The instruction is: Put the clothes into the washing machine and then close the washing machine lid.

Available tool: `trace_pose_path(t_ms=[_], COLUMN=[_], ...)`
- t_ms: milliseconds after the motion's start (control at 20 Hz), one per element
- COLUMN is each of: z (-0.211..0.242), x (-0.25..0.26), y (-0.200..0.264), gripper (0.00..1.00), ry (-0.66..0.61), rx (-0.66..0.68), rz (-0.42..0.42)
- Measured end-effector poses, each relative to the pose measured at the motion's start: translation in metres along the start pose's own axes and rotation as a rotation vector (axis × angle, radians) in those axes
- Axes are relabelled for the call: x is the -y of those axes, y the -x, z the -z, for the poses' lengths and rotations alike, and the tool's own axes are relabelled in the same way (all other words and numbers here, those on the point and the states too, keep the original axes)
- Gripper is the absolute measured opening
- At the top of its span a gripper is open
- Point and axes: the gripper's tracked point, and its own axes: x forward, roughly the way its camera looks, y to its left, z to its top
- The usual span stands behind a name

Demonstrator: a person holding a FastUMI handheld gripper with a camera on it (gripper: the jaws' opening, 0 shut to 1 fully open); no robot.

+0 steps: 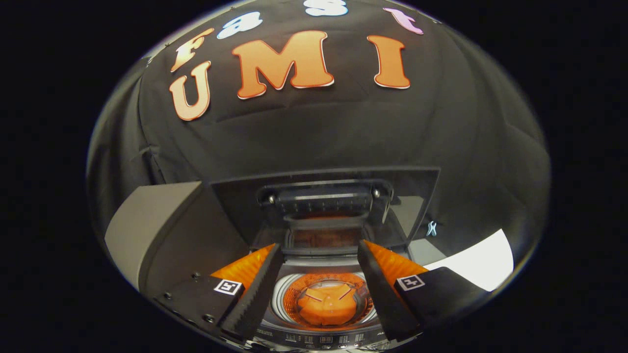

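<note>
A top-loading washing machine (314, 336) stands just below and ahead of my fingers. Its lid (326, 196) is raised upright behind the drum opening. An orange garment (326, 306) lies folded inside the round drum (294, 294), seen between my two fingers. My gripper (320, 255) is open above the drum, with nothing between its fingers. The fingertips (269, 264) sit apart on either side of the opening, below the lid's handle.
A grey slanted panel (152, 225) stands to the left of the machine. A white sheet (478, 264) lies to the right, with a small light clip (431, 228) on the cloth wall above it. The machine's control strip (324, 339) runs along its near edge.
</note>
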Motion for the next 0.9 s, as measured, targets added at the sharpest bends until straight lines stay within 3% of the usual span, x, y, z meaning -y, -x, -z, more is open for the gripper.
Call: trace_pose_path(t_ms=[450, 700, 900], z=[-0.099, -0.100, -0.092], x=[-0.012, -0.005, -0.002], y=[-0.038, -0.079, -0.086], gripper=[0.99, 0.99, 0.99], ry=[0.030, 0.034, 0.045], rx=[0.134, 0.086, 0.072], rz=[-0.012, -0.002, 0.030])
